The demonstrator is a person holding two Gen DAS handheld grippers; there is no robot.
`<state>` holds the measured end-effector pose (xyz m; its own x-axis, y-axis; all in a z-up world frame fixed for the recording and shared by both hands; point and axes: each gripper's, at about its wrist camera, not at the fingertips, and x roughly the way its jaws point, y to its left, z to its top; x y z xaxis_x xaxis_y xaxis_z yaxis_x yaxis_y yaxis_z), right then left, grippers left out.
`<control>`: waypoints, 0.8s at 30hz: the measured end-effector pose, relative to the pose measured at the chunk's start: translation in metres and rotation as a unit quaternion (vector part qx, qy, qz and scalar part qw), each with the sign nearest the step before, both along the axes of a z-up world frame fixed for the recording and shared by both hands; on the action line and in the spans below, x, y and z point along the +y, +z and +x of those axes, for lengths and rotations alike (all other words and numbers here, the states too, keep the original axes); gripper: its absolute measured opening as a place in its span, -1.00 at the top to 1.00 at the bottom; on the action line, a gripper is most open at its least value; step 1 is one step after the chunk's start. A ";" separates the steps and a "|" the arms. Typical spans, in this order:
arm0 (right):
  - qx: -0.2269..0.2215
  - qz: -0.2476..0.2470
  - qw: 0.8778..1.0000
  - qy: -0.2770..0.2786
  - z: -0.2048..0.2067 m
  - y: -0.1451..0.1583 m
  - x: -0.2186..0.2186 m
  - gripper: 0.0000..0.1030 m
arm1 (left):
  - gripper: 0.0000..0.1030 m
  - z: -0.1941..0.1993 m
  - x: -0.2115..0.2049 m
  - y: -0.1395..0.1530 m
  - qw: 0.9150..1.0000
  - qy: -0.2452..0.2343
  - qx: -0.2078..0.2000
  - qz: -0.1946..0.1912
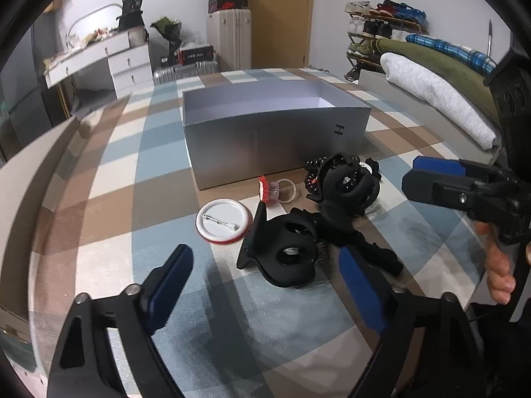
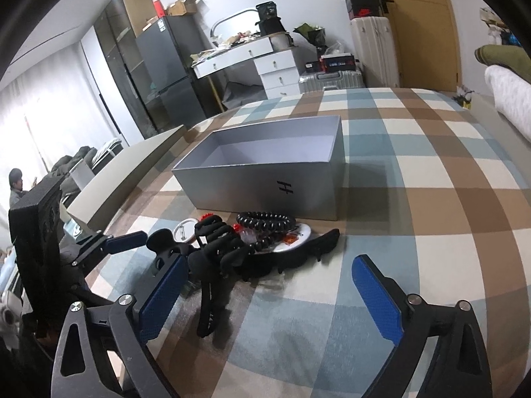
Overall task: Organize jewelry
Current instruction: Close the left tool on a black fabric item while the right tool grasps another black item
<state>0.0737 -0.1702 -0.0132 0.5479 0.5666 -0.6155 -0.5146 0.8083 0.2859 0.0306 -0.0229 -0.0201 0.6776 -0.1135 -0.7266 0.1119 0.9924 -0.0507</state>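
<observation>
A small heap of accessories lies on the plaid bedcover in front of an open silver-grey box point(image 1: 265, 142) point(image 2: 265, 182). It holds a black hair claw point(image 1: 288, 252), a second black claw point(image 1: 348, 189) point(image 2: 215, 245), a black spiral hair tie point(image 1: 312, 169) point(image 2: 265, 220), a white pin badge with a red rim point(image 1: 223, 220) and a clear ring with a red top point(image 1: 272, 190). My left gripper point(image 1: 265, 285) is open, its blue pads either side of the near claw without touching it. My right gripper point(image 2: 268, 285) point(image 1: 410, 174) is open and empty, just right of the heap.
Folded blankets point(image 1: 431, 83) are stacked along the bed's right side. A grey padded bed edge point(image 1: 49, 152) runs along the left. A hand point(image 1: 497, 265) holds the right gripper. A white dresser point(image 2: 275, 66), suitcases and a seated person point(image 2: 15, 182) are beyond the bed.
</observation>
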 end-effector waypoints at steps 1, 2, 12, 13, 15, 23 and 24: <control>0.003 0.000 1.000 0.002 0.000 -0.001 0.000 -0.87 | -0.47 0.001 -0.001 0.000 1.000 0.001 0.000 -0.001; 0.005 0.001 1.000 0.003 0.001 -0.001 0.000 -0.80 | -0.42 0.003 -0.001 0.001 1.000 0.000 0.000 -0.002; 0.012 0.009 1.000 0.010 0.002 -0.003 -0.001 -0.71 | 0.22 0.007 -0.008 -0.002 1.000 -0.021 0.007 0.000; 0.014 0.010 1.000 0.012 0.002 -0.004 -0.001 -0.71 | 0.23 0.006 -0.008 -0.001 1.000 -0.021 0.004 0.000; 0.015 0.012 1.000 0.015 0.001 -0.004 0.000 -0.71 | 0.23 0.003 -0.007 0.000 1.000 -0.023 -0.002 -0.003; 0.030 0.029 0.998 0.036 0.003 -0.006 0.005 -0.63 | 0.24 -0.010 0.006 0.015 0.999 -0.010 -0.036 -0.029; 0.032 0.031 0.998 0.039 0.003 -0.006 0.006 -0.61 | 0.24 -0.010 0.007 0.016 0.999 -0.009 -0.040 -0.030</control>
<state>0.0766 -0.1645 -0.0195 0.4620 0.6439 -0.6099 -0.5539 0.7466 0.3686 0.0204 -0.0159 -0.0039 0.7307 -0.1676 -0.6618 0.1353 0.9857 -0.1002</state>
